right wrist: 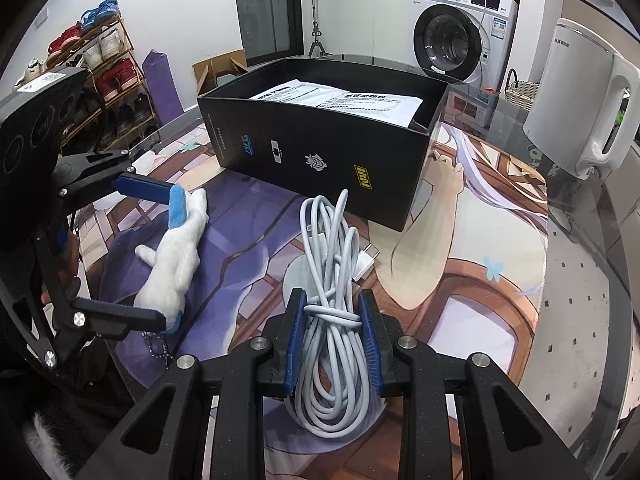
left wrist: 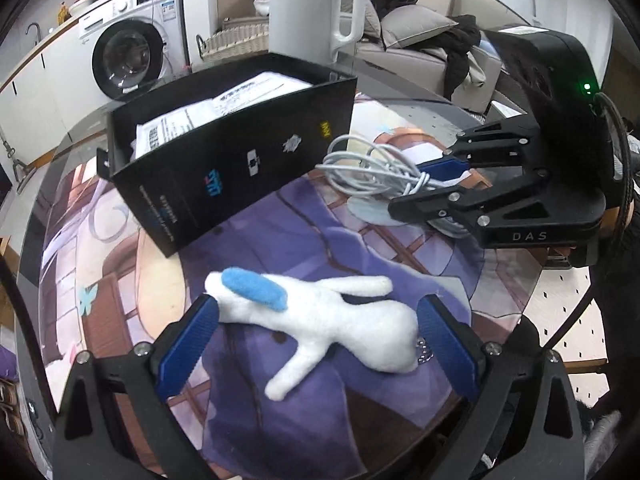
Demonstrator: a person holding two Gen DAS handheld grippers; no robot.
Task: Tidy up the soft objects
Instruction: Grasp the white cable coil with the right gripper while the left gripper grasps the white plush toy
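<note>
White and fluffy, the toy bunny (left wrist: 320, 320) lies low in the frame on the mat between the wide-apart jaws of the left gripper (left wrist: 320, 332), while the right gripper (right wrist: 332, 340) squeezes the cable bundle (right wrist: 328, 280), and neither is in the black box (right wrist: 320, 140) yet.

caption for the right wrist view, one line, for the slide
Right claw shut on coiled white cable; open black box ahead, left claw straddling plush rabbit.
</note>
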